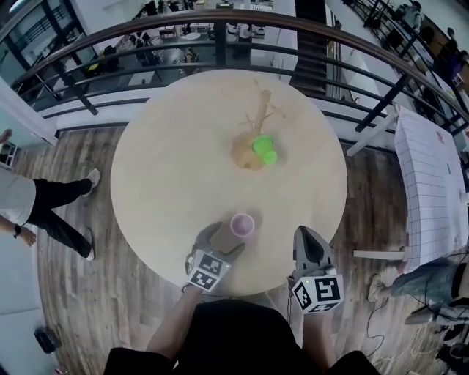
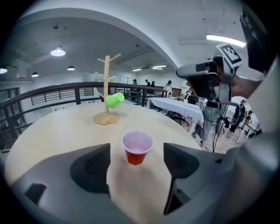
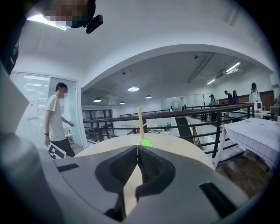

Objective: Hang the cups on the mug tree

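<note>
Left hand-held gripper (image 2: 137, 162) is at the 6 o'clock edge of the round wooden bench (image 1: 168, 168), jaws wide apart. A red cup (image 2: 137, 148) stands upright btwn them, mouth up and pale inside, with a clear gap to each pad on both sides, so there is no clamping contact. In the head view this cup (image 1: 242, 225) sits just inside the bench rim, directly ahead of the gripper's marker cube. Right hand-held gripper (image 3: 137, 148) is at approx. 5 o'clock on the rim, jaws together with nothing btwn them, well apart from the red cup and pointing toward the bench centre. Wooden mug tree (image 1: 258, 123) stands on its round base slightly past bench centre, toward 1 o'clock, well apart from both grippers. A green cup (image 1: 262, 149) hangs tilted on a lower branch, at the 5 o'clock side of the trunk and above the base. Off the bench, a person (image 1: 44, 205) stands on the wood floor at 9 o'clock, a white-covered table (image 1: 432, 183) is at 3 o'clock, and a dark railing (image 1: 220, 22) curves round from 9 through 12 to 3 o'clock.
</note>
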